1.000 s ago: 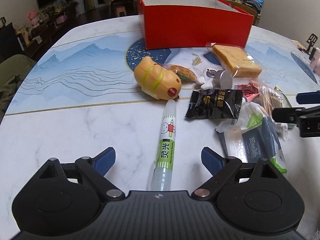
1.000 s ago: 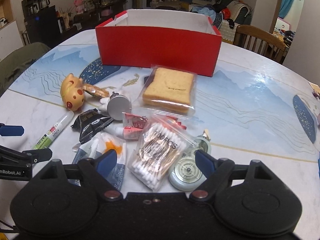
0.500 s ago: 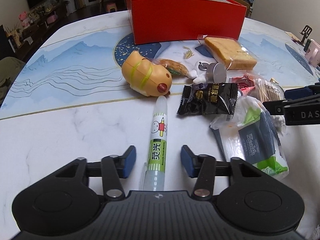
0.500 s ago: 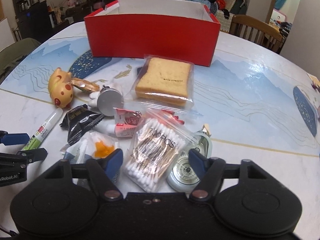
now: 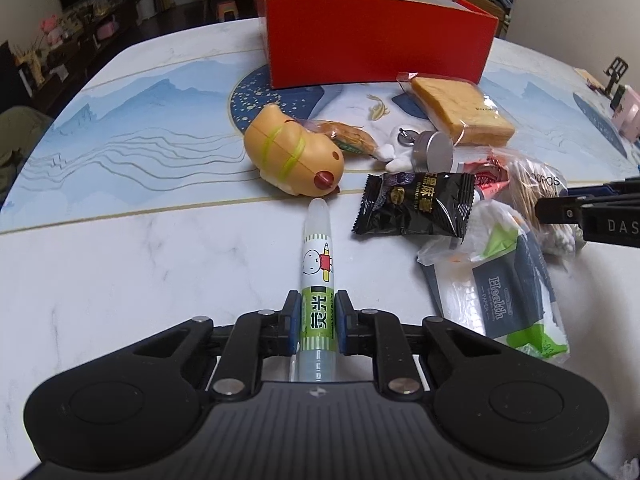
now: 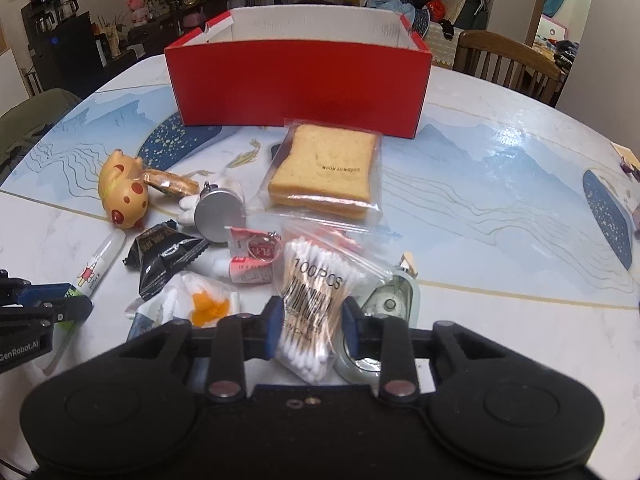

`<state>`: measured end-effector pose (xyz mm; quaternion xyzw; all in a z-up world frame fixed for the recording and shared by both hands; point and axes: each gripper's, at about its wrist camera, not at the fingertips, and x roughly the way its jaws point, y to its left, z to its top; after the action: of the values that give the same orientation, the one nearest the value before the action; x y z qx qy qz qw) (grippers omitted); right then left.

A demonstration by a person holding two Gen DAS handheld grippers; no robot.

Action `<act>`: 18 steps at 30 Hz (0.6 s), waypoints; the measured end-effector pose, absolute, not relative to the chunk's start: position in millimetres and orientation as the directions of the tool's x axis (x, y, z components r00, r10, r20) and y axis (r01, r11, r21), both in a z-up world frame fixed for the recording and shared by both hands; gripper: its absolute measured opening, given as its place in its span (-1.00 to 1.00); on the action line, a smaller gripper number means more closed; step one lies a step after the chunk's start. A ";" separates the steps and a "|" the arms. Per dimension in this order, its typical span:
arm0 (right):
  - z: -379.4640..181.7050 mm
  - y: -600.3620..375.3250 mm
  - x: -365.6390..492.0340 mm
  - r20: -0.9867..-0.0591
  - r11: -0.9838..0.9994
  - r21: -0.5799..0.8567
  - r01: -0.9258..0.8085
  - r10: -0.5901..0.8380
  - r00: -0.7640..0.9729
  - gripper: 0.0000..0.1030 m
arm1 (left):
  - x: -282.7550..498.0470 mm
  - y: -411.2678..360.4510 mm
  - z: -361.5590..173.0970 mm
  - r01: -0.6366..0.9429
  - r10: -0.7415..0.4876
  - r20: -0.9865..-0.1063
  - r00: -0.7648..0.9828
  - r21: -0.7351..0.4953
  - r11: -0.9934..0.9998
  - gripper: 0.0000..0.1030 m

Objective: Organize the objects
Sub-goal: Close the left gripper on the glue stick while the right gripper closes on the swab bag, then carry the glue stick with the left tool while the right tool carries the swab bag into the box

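The left gripper point(image 5: 317, 326) has just closed on the glue pen point(image 5: 317, 280); the right gripper point(image 6: 309, 324) has just been closing and now pinches the cotton-swab bag point(image 6: 312, 300), both lying mid-table point(image 5: 120, 280).

1 red box point(image 6: 298, 84), 1 glue pen point(image 5: 318, 268), 1 swab bag point(image 6: 310, 300), 1 bread pack point(image 6: 326, 170), 1 toy point(image 5: 294, 156).

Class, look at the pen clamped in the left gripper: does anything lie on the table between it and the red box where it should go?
Yes. The yellow toy animal lies just beyond the tip of the pen, between it and the red box. The left gripper must lift the pen over it or swing around.
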<state>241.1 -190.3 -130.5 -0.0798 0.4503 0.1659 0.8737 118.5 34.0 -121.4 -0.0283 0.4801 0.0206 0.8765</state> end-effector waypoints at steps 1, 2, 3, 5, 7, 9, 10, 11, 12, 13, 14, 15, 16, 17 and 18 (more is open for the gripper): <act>-128.9 -191.0 240.3 -0.811 0.932 0.006 -0.363 0.217 0.543 -0.43 | 117.7 35.7 -120.2 -0.071 0.004 -0.843 0.538 -0.040 0.997 -0.69; -127.5 -191.4 239.3 -0.808 0.931 0.003 -0.366 0.218 0.547 -0.45 | 116.7 37.2 -118.6 -0.076 0.000 -0.842 0.540 -0.049 0.996 -0.69; -126.2 -191.9 238.2 -0.807 0.929 0.002 -0.369 0.220 0.549 -0.49 | 115.5 38.6 -116.6 -0.082 -0.004 -0.840 0.543 -0.058 0.995 -0.69; -122.6 -192.6 235.3 -0.803 0.926 0.006 -0.376 0.229 0.551 -0.52 | 113.0 40.3 -111.6 -0.088 -0.014 -0.835 0.550 -0.074 0.993 -0.69; -118.2 -193.2 231.7 -0.797 0.922 0.004 -0.387 0.237 0.555 -0.52 | 111.1 40.7 -105.7 -0.092 -0.018 -0.830 0.557 -0.083 0.992 -0.69; -111.9 -194.8 228.3 -0.787 0.919 0.002 -0.395 0.245 0.567 -0.53 | 108.9 41.6 -99.0 -0.094 -0.025 -0.821 0.570 -0.095 0.991 -0.69; -108.2 -195.9 227.2 -0.781 0.917 0.002 -0.398 0.250 0.572 -0.53 | 108.6 41.8 -95.7 -0.096 -0.027 -0.818 0.575 -0.100 0.990 -0.69; -105.4 -196.6 227.0 -0.778 0.916 0.004 -0.401 0.255 0.575 -0.53 | 108.3 42.2 -92.1 -0.099 -0.028 -0.815 0.579 -0.104 0.990 -0.69; -101.9 -197.5 227.0 -0.776 0.915 0.007 -0.404 0.260 0.575 -0.53 | 108.5 42.8 -88.4 -0.100 -0.030 -0.812 0.583 -0.108 0.989 -0.69; -98.3 -198.2 227.6 -0.774 0.912 0.012 -0.409 0.267 0.573 -0.53 | 109.2 43.0 -84.8 -0.100 -0.034 -0.809 0.587 -0.114 0.988 -0.69; -94.7 -198.7 228.2 -0.773 0.909 0.014 -0.416 0.274 0.572 -0.53 | 110.1 43.1 -80.9 -0.099 -0.038 -0.805 0.591 -0.119 0.988 -0.69; -91.3 -198.9 228.7 -0.771 0.906 0.013 -0.422 0.278 0.573 -0.53 | 111.3 43.2 -76.9 -0.098 -0.040 -0.802 0.597 -0.123 0.988 -0.69; -87.5 -198.7 229.9 -0.767 0.904 0.011 -0.428 0.282 0.576 -0.53 | 112.8 43.2 -73.3 -0.097 -0.042 -0.798 0.601 -0.125 0.987 -0.69; -83.2 -198.6 231.8 -0.764 0.901 0.011 -0.434 0.288 0.578 -0.53 | 115.7 42.9 -69.4 -0.094 -0.045 -0.796 0.603 -0.127 0.987 -0.69; -78.0 -198.9 234.5 -0.761 0.898 0.015 -0.439 0.295 0.578 -0.53 | 118.5 42.3 -65.6 -0.091 -0.047 -0.794 0.605 -0.128 0.988 -0.69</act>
<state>234.5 -198.9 -78.0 -0.0878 0.4098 0.2077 0.8839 118.5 42.3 -65.6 -0.0776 0.4440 0.0121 0.8926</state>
